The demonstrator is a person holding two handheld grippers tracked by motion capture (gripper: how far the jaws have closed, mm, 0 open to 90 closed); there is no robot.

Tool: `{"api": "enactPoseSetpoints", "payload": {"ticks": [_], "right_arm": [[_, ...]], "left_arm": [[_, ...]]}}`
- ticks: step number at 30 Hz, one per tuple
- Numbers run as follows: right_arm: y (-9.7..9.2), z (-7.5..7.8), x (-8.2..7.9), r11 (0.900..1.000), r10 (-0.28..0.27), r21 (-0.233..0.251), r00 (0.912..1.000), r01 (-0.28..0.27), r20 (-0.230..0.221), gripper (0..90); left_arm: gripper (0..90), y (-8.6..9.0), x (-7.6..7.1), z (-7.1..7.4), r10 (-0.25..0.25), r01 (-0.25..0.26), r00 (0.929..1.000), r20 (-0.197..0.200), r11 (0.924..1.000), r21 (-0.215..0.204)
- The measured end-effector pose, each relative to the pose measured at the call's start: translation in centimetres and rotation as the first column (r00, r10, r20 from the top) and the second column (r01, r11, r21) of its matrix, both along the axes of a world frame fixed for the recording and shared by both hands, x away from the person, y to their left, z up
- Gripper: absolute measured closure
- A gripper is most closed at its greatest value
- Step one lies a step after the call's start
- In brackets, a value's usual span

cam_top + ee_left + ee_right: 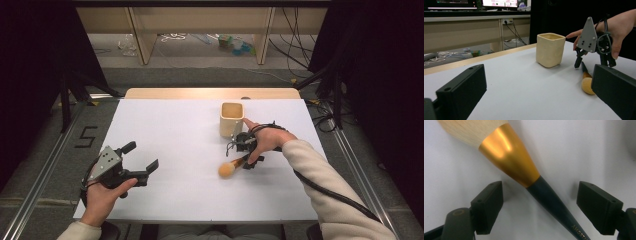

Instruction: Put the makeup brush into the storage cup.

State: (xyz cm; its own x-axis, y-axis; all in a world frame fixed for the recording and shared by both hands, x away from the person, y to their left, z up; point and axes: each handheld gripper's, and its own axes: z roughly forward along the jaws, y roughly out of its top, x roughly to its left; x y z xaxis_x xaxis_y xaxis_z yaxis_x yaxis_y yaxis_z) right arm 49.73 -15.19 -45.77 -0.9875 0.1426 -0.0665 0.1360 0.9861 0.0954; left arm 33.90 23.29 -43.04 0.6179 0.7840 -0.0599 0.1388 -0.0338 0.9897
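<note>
Brush handle [554, 200] lettering between gripper [540, 207] jaws

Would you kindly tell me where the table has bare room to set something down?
The table is bare between the left gripper and the cup, and along the near edge. It is crowded by the cup, where the right gripper straddles the brush.
</note>
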Motion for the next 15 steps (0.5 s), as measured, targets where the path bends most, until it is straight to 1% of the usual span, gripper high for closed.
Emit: {"api": "enactPoseSetpoints", "payload": {"ticks": [2,3,6,7,8,9,10,12,13,14,15], "right_arm": [[-0.02,0.14,0.09,0.9999,0.014,0.004,0.9999,-0.014,0.008,26.1],[0.02,0.19,0.08,1.0,0.002,0.003,0.9999,-0.002,0.012,27.5],[0.05,0.16,0.22,1.0,0.0,0.005,1.0,0.0,0.009,28.0],[0.11,0.13,0.17,1.0,-0.008,-0.001,0.9999,0.008,0.011,27.9],[0.15,0.11,0.07,0.9996,-0.028,-0.003,0.9996,0.028,0.005,28.0],[0.17,0.08,0.04,0.9996,-0.029,-0.003,0.9996,0.029,0.003,28.2],[0.18,0.07,0.07,0.9997,-0.023,-0.004,0.9997,0.023,0.004,28.4],[0.19,0.06,0.27,0.9999,0.011,-0.001,0.9999,-0.011,0.011,29.2],[0.18,0.06,0.29,0.9999,0.016,-0.003,0.9998,-0.016,0.009,29.2],[0.22,0.08,0.21,1.0,-0.001,-0.004,1.0,0.001,0.001,29.5],[0.22,0.07,0.26,0.9999,0.009,-0.005,1.0,-0.009,0.003,30.2]], "left_arm": [[0.0,-0.02,0.0,-0.02,-0.002,0.002,1.0,-0.002,1.0,0.001],[0.0,-0.04,-0.01,-0.03,-0.002,0.002,1.0,-0.003,1.0,0.0],[0.0,-0.02,-0.01,-0.01,-0.001,0.001,1.0,0.0,1.0,0.001],[0.0,-0.01,-0.01,-0.01,-0.001,0.001,1.0,0.0,1.0,0.002],[0.0,-0.01,-0.01,-0.01,-0.001,0.001,1.0,-0.001,1.0,0.001],[0.0,-0.01,-0.01,-0.01,-0.002,0.002,1.0,-0.001,1.0,0.001],[0.0,-0.01,-0.01,-0.01,-0.002,0.002,1.0,0.0,1.0,0.002],[0.0,-0.01,-0.01,-0.01,-0.002,0.002,1.0,-0.001,1.0,0.002],[0.0,-0.01,-0.01,-0.01,-0.002,0.002,1.0,0.0,1.0,0.001],[0.0,-0.01,-0.01,-0.01,-0.002,0.002,1.0,0.0,1.0,0.001],[0.0,-0.01,-0.01,-0.01,-0.001,0.001,1.0,0.0,1.0,0.001]]}}
